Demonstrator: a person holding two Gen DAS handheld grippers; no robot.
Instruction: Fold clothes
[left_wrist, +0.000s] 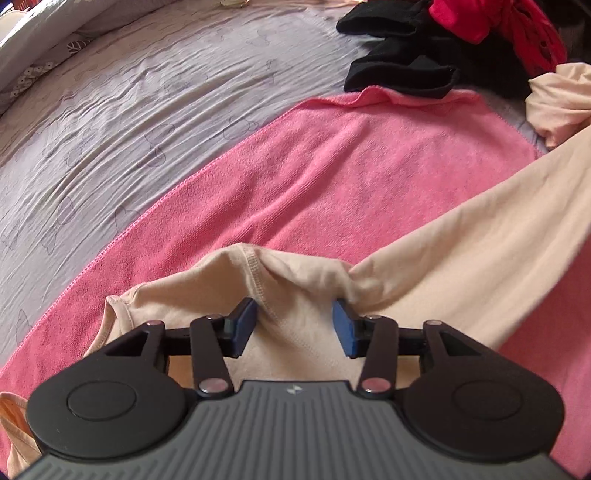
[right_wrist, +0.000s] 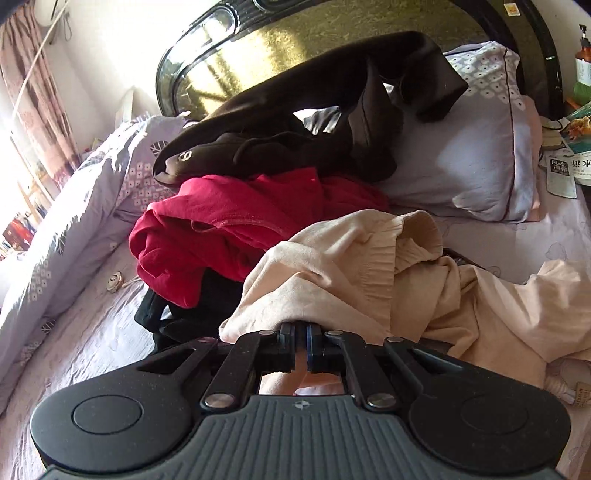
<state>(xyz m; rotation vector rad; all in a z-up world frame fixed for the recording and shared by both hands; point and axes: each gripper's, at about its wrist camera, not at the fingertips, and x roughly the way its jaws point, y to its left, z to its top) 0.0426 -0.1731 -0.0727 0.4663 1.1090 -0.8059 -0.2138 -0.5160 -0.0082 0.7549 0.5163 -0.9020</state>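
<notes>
Now: left tongs (left_wrist: 294, 325) apart astride peach garment (left_wrist: 461, 251) on pink towel (left_wrist: 314, 177); right tongs (right_wrist: 303, 334) clamped on it.

Bed inventory: one pink towel (left_wrist: 314, 173); one beige garment (right_wrist: 332, 266); one red garment (right_wrist: 229, 229); black garments (right_wrist: 295, 122), seemingly two; one pillow (right_wrist: 476, 162); one bottle (right_wrist: 583, 66) at two o'clock.

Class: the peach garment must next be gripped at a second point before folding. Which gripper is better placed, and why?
Left. The left gripper is open with the peach garment bunched between its pads, while the right gripper is already shut on it.
</notes>
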